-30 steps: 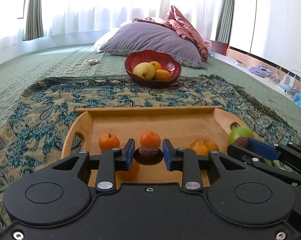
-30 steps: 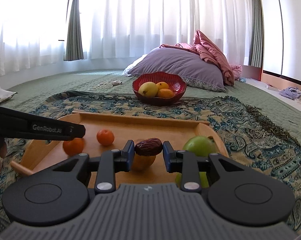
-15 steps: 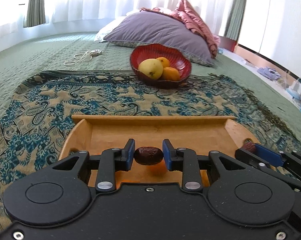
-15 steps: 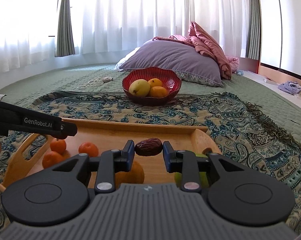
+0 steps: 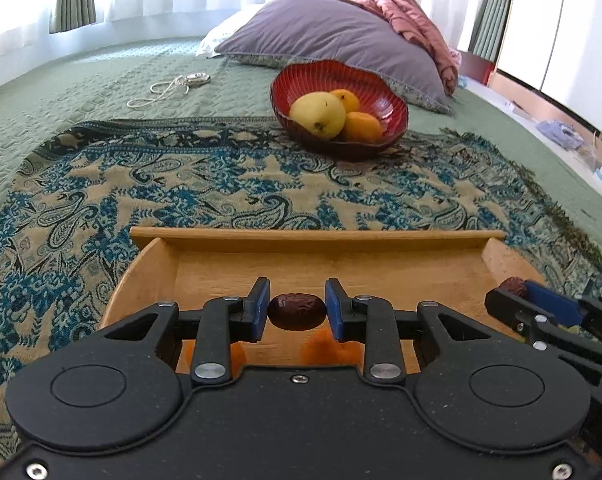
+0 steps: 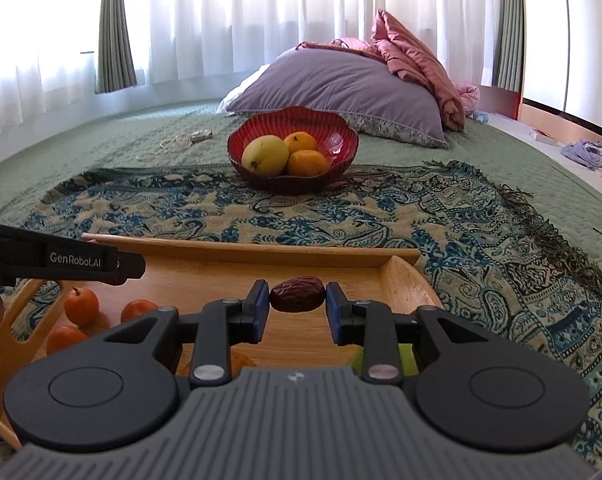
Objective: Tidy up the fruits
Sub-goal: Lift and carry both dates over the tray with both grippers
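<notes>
My left gripper (image 5: pixel 297 312) is shut on a dark brown date (image 5: pixel 297 311), held above the wooden tray (image 5: pixel 317 236). My right gripper (image 6: pixel 297 300) is shut on a second date (image 6: pixel 297 299) above the same tray (image 6: pixel 261 250); it also shows in the left wrist view (image 5: pixel 513 287). Small oranges (image 6: pixel 81 305) lie in the tray's left part. A green fruit (image 6: pixel 405 354) and an orange fruit (image 6: pixel 241 360) are mostly hidden under my right gripper. A red bowl (image 5: pixel 389 96), (image 6: pixel 341 136) further ahead holds a yellow mango (image 6: pixel 265 156) and two oranges.
The tray and bowl sit on a blue paisley cloth (image 5: pixel 181 184) over a green quilted bed. A purple pillow (image 6: pixel 341 80) and pink blanket lie behind the bowl. A white cord (image 5: pixel 169 88) lies on the quilt at the left. The left gripper's body (image 6: pixel 61 258) reaches in at the left.
Both grippers have risen and moved forward with their dates. The tray's fruits have dropped below the gripper bodies, and the red bowl looks closer.
</notes>
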The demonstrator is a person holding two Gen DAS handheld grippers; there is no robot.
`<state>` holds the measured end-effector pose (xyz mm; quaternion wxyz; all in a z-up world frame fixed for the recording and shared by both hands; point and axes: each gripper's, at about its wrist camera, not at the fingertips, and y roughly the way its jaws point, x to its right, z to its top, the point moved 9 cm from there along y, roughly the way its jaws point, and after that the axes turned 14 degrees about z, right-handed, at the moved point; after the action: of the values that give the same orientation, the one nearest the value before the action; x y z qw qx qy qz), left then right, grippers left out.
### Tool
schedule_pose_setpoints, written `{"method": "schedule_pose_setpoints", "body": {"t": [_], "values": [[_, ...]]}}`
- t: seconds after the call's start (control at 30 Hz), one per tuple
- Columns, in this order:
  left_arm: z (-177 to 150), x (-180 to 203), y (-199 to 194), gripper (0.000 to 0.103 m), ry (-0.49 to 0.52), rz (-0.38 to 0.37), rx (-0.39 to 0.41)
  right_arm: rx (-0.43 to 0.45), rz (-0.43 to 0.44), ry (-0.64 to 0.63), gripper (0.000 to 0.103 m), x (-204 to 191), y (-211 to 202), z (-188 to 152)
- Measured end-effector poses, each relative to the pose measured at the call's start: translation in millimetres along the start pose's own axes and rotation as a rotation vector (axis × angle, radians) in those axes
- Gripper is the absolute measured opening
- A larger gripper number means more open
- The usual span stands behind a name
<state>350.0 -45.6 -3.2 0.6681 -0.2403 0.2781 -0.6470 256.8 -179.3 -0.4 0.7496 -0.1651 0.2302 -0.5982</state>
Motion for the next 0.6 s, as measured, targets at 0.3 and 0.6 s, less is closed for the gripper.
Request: {"method": "schedule_pose_setpoints", "body": {"t": [0.3, 0.6], "values": [[-1, -2, 22, 0.028, -0.018, -0.004, -0.061, -0.059, -0.003, 0.031, 0.036, 10, 19, 0], [-1, 4, 35, 0.028, -0.027, -0.032, -0.128, -0.143, -0.007, 0.042, 0.035, 15, 35, -9]]}}
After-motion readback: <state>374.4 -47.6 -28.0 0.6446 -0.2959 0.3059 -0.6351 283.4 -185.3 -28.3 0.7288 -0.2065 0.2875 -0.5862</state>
